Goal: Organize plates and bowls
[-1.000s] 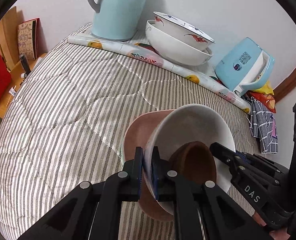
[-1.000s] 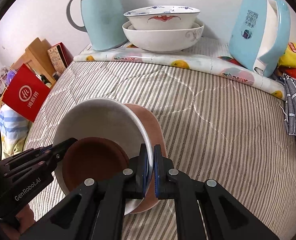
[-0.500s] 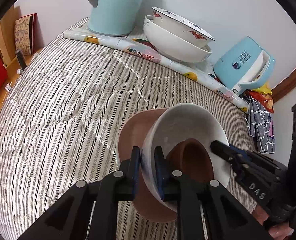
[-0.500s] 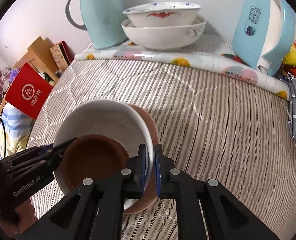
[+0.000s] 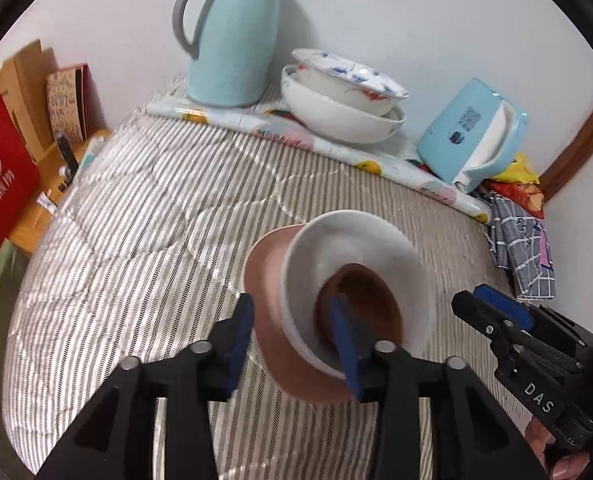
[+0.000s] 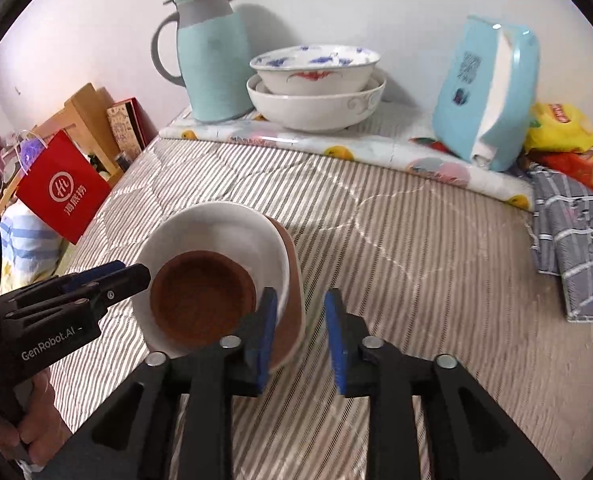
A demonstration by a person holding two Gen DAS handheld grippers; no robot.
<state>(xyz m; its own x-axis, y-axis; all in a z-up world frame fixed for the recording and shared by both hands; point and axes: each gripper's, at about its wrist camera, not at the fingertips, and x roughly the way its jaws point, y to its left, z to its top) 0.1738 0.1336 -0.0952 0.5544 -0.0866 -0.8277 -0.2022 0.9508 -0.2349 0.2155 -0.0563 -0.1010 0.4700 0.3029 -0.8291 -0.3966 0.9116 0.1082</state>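
A stack sits on the striped bed cover: a pink plate [image 5: 268, 300] [image 6: 292, 300] at the bottom, a white bowl [image 5: 360, 240] [image 6: 216, 228] on it, and a small brown dish [image 5: 360, 304] [image 6: 200, 296] inside the bowl. My left gripper [image 5: 292, 344] is open, its jaws spread on either side of the stack's near rim. My right gripper [image 6: 300, 340] is open too, its jaws astride the opposite rim. Each gripper shows in the other's view, the right [image 5: 492, 312] and the left [image 6: 108, 280].
At the back, on a fruit-print cloth [image 6: 336, 148], stand a light-blue jug [image 6: 212, 64], two nested large bowls [image 6: 316, 96] and a blue box [image 6: 488, 92]. Snack bags [image 6: 564, 140] and a checked cloth [image 6: 576, 240] lie right. A red bag [image 6: 60, 188] hangs left.
Both grippers were shut on the stack's rims; both have opened and let go. The stack sits on the bed cover, and both cameras have drawn back a little.
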